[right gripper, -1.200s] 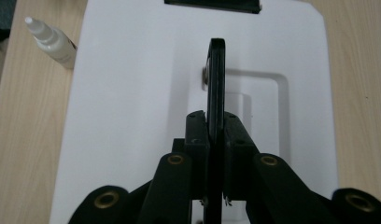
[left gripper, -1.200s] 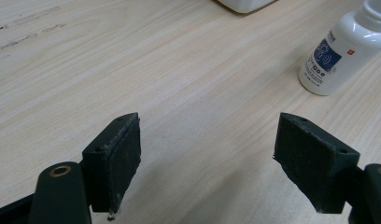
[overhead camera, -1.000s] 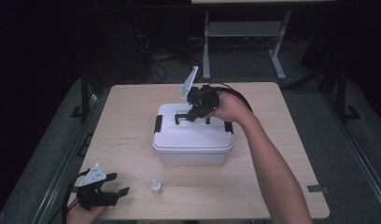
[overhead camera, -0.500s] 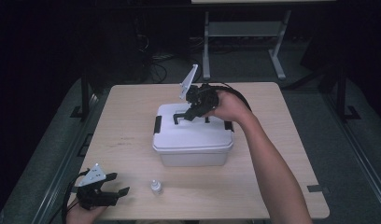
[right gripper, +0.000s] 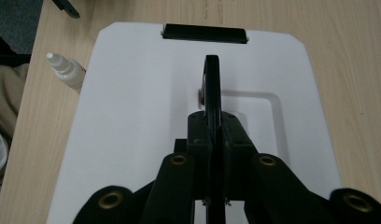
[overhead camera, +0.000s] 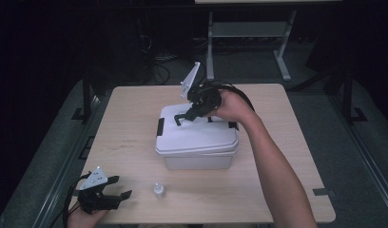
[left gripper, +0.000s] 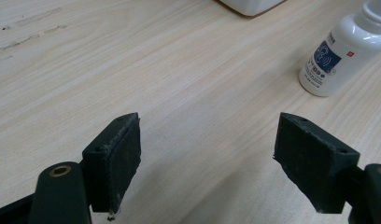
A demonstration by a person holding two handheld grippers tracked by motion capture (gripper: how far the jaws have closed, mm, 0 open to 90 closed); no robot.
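While its black carrying handle [right gripper: 212,88] stands raised on edge above the lid, the white storage box [overhead camera: 197,140] sits near the middle of the wooden counter [overhead camera: 135,114], the right tool [overhead camera: 188,113] clenched on that handle from above. Seen along the right tool's own jaws, the pads press on either flank of the thin black bar, a pinch that looks meant to lift or steady the box by its one natural carrying point. A black latch [right gripper: 205,32] at the lid's far edge in that view lies flat, so the lid appears fastened, which would let the box hang from the handle without spilling open. The person's right forearm [overhead camera: 273,161] reaches across from the near edge to get there. Toward the near edge, apart from the box, a small white dropper bottle [overhead camera: 159,191] stands upright, its blue label [left gripper: 326,55] facing the left tool's camera. At the near left corner the left tool [overhead camera: 118,197] rests low over bare wood with its jaws spread wide and nothing between them, seemingly parked out of the way, ready should the bottle be next.
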